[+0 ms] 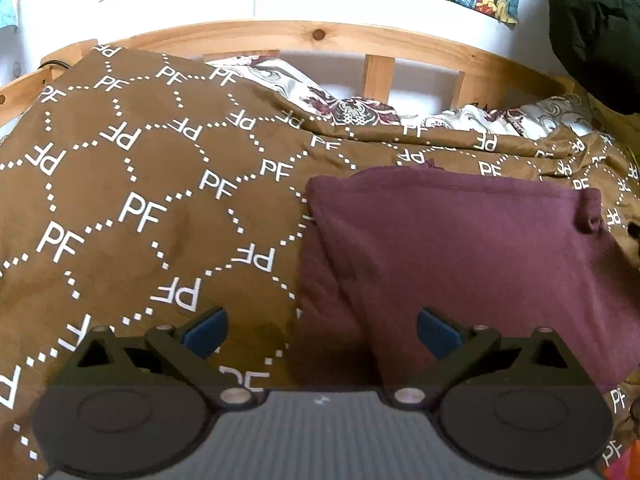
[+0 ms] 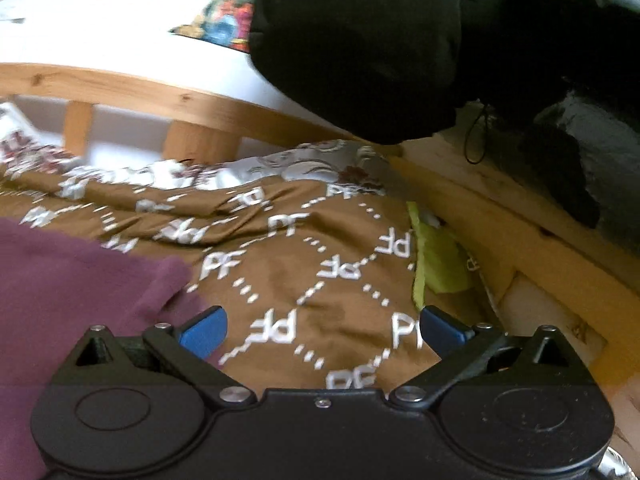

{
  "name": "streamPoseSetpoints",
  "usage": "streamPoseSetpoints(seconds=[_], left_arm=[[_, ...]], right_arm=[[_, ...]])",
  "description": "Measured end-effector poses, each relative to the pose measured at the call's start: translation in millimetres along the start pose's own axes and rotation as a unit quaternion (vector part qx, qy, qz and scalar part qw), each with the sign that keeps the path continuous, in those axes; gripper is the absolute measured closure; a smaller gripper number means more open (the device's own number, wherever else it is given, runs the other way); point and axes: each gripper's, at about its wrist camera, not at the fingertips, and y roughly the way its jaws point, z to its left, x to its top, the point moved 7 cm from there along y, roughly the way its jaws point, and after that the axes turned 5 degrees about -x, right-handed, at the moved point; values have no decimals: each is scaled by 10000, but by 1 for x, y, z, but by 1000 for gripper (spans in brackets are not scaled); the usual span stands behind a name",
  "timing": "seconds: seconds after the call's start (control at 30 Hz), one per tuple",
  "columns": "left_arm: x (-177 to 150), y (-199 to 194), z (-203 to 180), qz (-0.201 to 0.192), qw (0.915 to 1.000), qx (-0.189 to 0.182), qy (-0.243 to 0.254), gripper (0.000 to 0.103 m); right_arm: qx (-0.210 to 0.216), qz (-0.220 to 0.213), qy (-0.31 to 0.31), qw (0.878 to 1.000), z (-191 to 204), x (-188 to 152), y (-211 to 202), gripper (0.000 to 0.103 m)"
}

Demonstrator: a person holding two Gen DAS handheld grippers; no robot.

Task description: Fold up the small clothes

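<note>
A maroon garment (image 1: 460, 256) lies folded flat on the brown bedspread with white PF lettering (image 1: 132, 184). My left gripper (image 1: 322, 332) hovers over the garment's near left edge, jaws wide open, nothing between the blue pads (image 1: 206, 332). In the right wrist view the same maroon garment (image 2: 72, 280) lies at the lower left, its corner just left of my right gripper (image 2: 322, 330). That gripper stands open above bare bedspread (image 2: 320, 248), with nothing between its blue pads (image 2: 440, 330).
A wooden bed frame (image 1: 304, 38) with slats runs along the back, a white wall behind it. A floral sheet (image 1: 340, 104) shows at the bedspread's far edge. Black fabric (image 2: 360, 48) hangs at the upper right. A lime-green cloth (image 2: 438, 260) lies by the bed's right rail (image 2: 520, 232).
</note>
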Motion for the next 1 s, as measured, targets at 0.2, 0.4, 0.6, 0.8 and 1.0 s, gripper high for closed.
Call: streamPoseSetpoints(seconds=[0.2, 0.4, 0.6, 0.8, 1.0], left_arm=[[-12, 11, -6, 367, 9992, -120, -108, 1], [-31, 17, -11, 671, 9962, -257, -496, 1], [-40, 12, -10, 683, 9942, -118, -822, 1], [-46, 11, -6, 689, 9909, -34, -1156, 1], [-47, 12, -7, 739, 9901, 100, -1187, 1]], right_arm=[[652, 113, -224, 9976, 20, -36, -59, 1], [538, 484, -148, 9973, 21, -67, -76, 1], [621, 729, 271, 9950, 15, -80, -75, 1], [602, 708, 458, 9946, 7, -86, -74, 1], [548, 637, 356, 9958, 7, -85, -76, 1]])
